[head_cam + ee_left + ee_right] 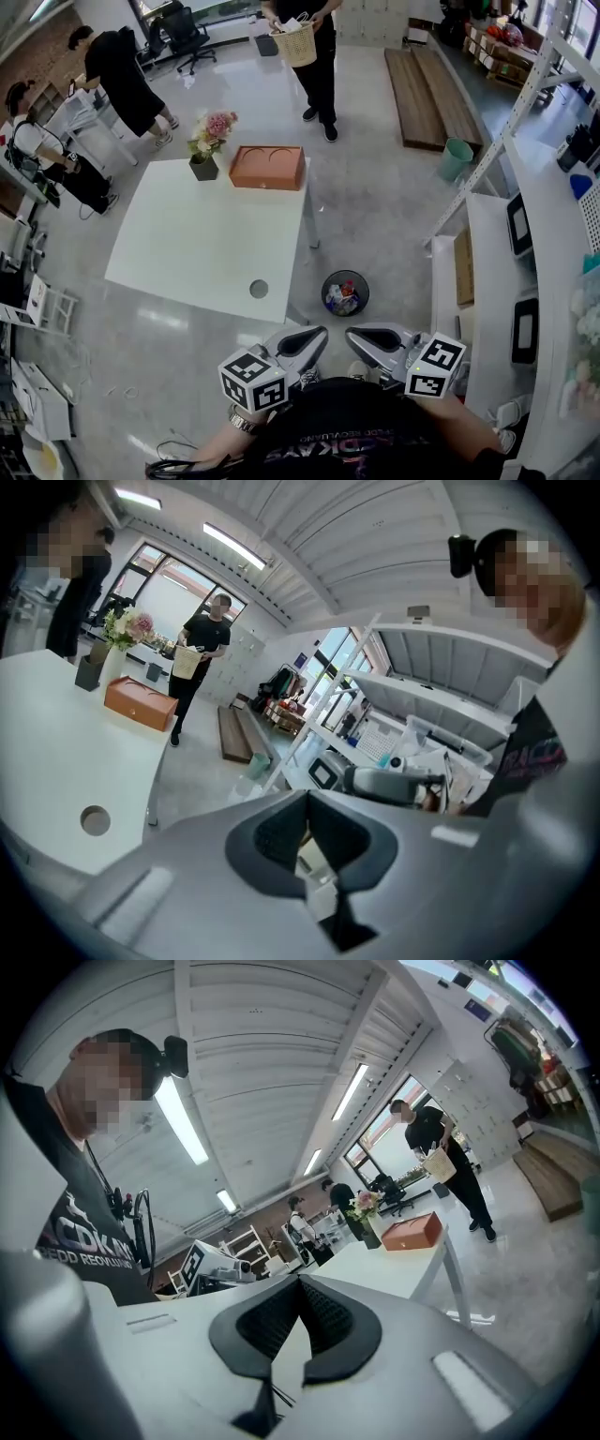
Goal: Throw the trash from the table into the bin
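My left gripper (322,334) and my right gripper (351,334) hover side by side close to my chest, tips pointing at each other, off the near corner of the white table (187,244). Both are shut with nothing between the jaws, as the left gripper view (307,797) and the right gripper view (301,1281) show. A black bin (324,291) stands on the floor just beyond the grippers, right of the table, with crumpled trash inside. I see no loose trash on the tabletop.
At the table's far edge stand an orange box (267,167) and a pot of pink flowers (208,141); a round grey hole (259,289) sits near its front. A person with a wicker basket (296,42) stands beyond. White shelving (487,253) lines the right.
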Motion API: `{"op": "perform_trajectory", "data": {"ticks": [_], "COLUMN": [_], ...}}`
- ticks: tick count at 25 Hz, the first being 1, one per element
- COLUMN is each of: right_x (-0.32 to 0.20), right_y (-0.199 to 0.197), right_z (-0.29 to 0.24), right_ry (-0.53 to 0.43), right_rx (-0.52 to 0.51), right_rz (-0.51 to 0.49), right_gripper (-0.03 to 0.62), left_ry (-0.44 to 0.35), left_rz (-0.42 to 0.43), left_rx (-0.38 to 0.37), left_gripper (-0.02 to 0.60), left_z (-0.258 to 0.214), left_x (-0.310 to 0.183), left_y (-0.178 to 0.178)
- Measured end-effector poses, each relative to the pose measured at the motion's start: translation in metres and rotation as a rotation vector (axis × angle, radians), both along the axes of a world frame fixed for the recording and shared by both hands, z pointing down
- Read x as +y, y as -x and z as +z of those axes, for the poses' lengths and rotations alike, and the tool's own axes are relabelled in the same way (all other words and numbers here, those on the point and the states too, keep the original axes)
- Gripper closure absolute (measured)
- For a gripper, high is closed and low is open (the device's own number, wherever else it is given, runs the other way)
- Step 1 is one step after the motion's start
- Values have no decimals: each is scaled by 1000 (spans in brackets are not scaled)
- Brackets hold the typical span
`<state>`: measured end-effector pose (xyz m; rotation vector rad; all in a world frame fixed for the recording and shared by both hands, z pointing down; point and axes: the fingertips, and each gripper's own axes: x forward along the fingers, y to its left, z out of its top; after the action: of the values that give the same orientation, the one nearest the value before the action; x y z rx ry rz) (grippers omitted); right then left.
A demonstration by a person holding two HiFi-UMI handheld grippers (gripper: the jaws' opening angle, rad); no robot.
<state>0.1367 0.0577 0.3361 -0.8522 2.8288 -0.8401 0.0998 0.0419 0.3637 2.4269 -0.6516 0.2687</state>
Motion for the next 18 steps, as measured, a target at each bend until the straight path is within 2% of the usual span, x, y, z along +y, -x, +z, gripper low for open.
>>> {"op": "perform_trajectory", "data": {"ticks": [12, 18], "right_x": [5, 4], "right_y": [7, 12], "right_z": [3, 5], "right_ry": [25, 39], "right_rx": [-7, -12], "right_rz": [-19, -36], "right_gripper": [595, 595], "left_ry": [-16, 13], "left_rz": [-15, -25], "left_rx": [-24, -12], "left_gripper": [574, 574], "left_z": [-1, 3], "left_x": [0, -1], "left_y": [6, 9]}}
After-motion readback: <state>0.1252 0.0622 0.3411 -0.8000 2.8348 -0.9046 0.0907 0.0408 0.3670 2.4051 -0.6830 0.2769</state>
